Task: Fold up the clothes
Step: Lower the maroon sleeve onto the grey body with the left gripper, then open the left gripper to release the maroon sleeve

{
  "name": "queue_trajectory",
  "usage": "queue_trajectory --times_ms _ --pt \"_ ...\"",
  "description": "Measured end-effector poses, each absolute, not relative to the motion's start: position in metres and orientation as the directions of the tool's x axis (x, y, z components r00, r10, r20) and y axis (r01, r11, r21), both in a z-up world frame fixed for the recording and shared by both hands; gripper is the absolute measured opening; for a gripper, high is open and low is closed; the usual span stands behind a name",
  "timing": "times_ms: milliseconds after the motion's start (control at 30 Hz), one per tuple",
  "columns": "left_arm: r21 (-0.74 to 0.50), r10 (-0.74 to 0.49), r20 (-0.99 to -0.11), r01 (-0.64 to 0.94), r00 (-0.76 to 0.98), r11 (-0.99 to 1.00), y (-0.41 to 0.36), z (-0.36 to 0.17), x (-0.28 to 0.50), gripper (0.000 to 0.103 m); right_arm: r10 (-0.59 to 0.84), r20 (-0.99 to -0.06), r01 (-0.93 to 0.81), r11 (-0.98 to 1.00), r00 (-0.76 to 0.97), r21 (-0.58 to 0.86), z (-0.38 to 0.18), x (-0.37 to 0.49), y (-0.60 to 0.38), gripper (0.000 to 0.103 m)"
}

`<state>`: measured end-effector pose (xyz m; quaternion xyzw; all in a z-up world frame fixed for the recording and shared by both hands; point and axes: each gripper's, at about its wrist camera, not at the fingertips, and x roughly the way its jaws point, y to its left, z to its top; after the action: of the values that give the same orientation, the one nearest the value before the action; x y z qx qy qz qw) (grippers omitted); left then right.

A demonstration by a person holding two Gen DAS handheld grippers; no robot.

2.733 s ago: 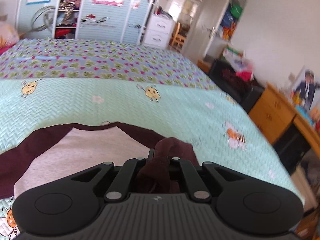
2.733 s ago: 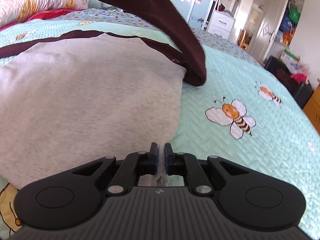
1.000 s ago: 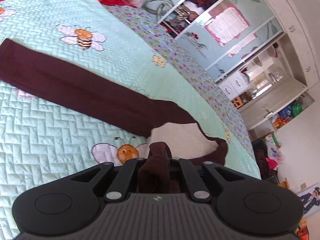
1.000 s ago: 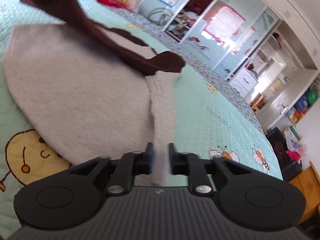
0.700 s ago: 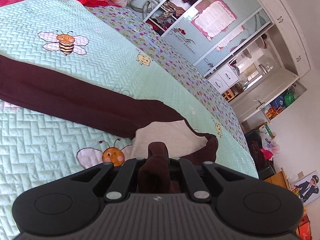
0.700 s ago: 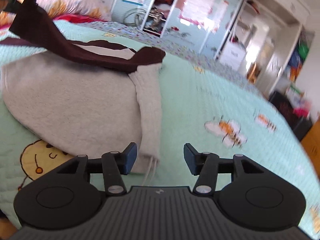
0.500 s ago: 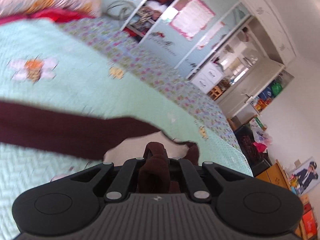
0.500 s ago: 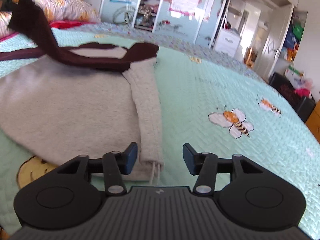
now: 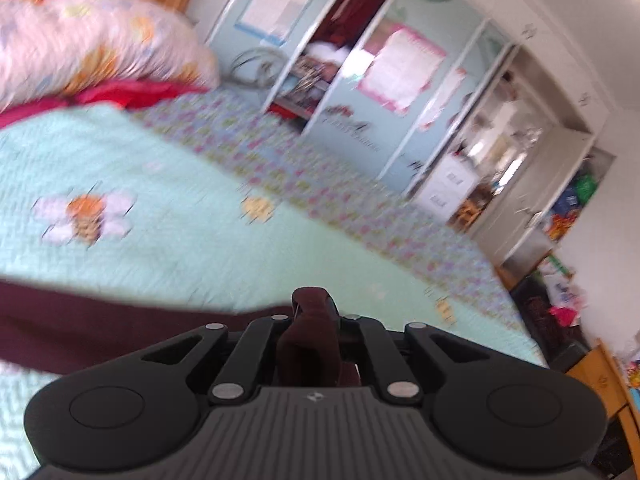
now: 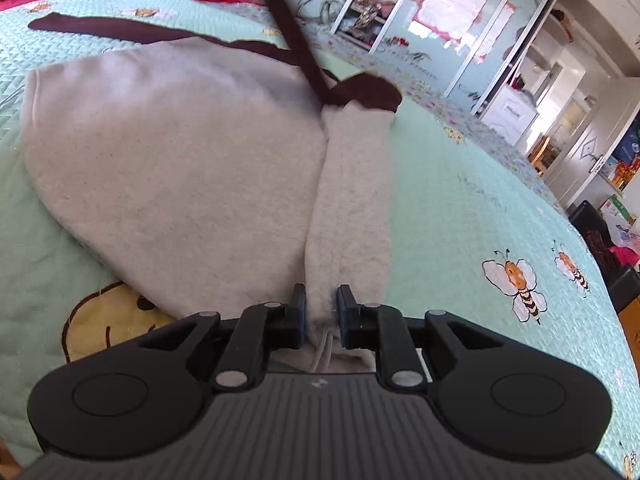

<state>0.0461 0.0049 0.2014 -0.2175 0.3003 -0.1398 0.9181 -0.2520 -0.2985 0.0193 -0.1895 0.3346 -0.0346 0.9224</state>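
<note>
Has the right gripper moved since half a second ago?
Yes. The right gripper has come forward over the grey hem, nearer the bee print; its fingers are closing around the hem.

No lettering is readable: the script on the wardrobe door (image 10: 416,58) at one o'clock is too blurred.

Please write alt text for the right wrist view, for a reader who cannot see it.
The right gripper is closing around the folded grey edge of a grey shirt lying on a mint bee-print quilt. One dark maroon sleeve is lifted up and away, out of frame.
</note>
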Motion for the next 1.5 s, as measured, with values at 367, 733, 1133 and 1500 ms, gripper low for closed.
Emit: queue_trajectory --times_ms 367,733,1133,1500 --pt "-0.434 -0.379 -0.670 0.077 0.638 0.897 0.020 0.099 0.017 0.011 0.241 -0.539 -0.140 0.965 0.807 0.222 0.040 -0.278 -0.345 0.049" --pt "-0.252 -0.211 -0.692 0.043 0.690 0.967 0.027 0.109 -0.050 0.062 -0.127 -0.570 -0.087 0.939 0.812 -0.333 0.042 -0.267 -0.291 0.048" --pt "-0.298 -0.279 -0.717 0.081 0.639 0.951 0.035 0.104 -0.091 0.063 -0.362 -0.548 -0.125 0.741 0.754 -0.660 0.017 -0.269 -0.259 0.046" --pt "-0.358 -0.356 -0.713 0.123 0.604 0.925 0.032 0.096 -0.106 0.063 -0.394 -0.541 -0.183 0.657 0.743 -0.731 0.015 -0.271 -0.256 0.048"
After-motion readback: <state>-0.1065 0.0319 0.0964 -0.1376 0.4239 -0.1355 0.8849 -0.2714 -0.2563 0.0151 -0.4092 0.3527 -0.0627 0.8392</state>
